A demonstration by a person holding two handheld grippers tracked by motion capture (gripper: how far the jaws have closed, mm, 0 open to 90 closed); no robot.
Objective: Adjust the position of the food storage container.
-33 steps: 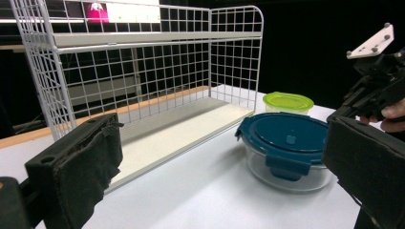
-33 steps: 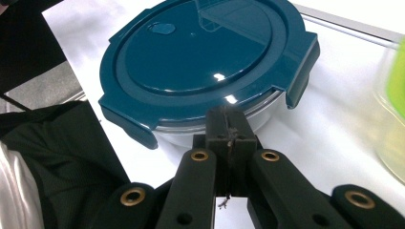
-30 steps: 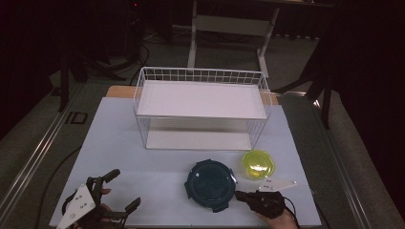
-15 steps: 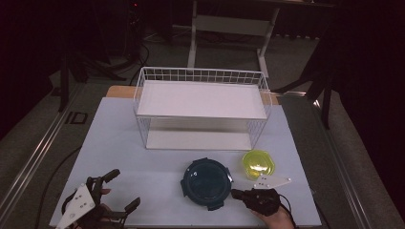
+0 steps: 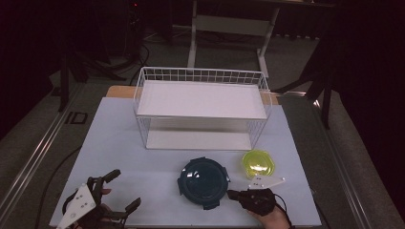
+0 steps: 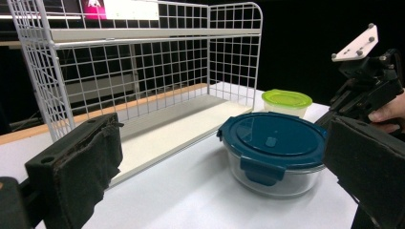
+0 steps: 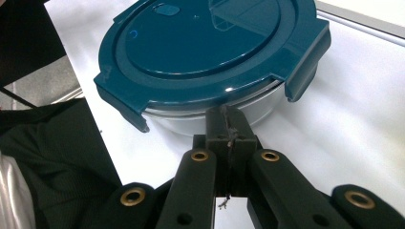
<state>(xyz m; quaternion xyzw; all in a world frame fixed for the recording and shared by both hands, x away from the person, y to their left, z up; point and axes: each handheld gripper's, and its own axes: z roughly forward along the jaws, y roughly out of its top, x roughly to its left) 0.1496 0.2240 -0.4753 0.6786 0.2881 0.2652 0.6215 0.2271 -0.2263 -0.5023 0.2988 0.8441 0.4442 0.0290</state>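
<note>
left gripper: we've got it parked at the near-left corner of the table; jaws wide apart, nothing between them; well clear of both containers

rack: one white wire rack at the back of the table, two levels, and as far as we can see both are bare; so nothing has been shelved yet

blue-lidded container: one round glass tub with a dark blue clip lid, sitting on the table in front of the rack, a bit right of centre; lid on, clips look down; not lifted, just resting flat

right gripper: jaws pinched fully together with nothing between them; in the right gripper view the closed tips sit right up against the tub's glass wall under the lid rim, touching or just short of it, we can't quite tell; so it reads to us like a nudge or push on the tub, not a grab

green-lidded container: one smaller tub with a lime lid, just right of the blue one and slightly further back; untouched

progress: we'd call it early days; both tubs sit on the table, rack unloaded, everything left to do

count: two grippers; one rack; two containers, one blue lid, one green lid
</note>
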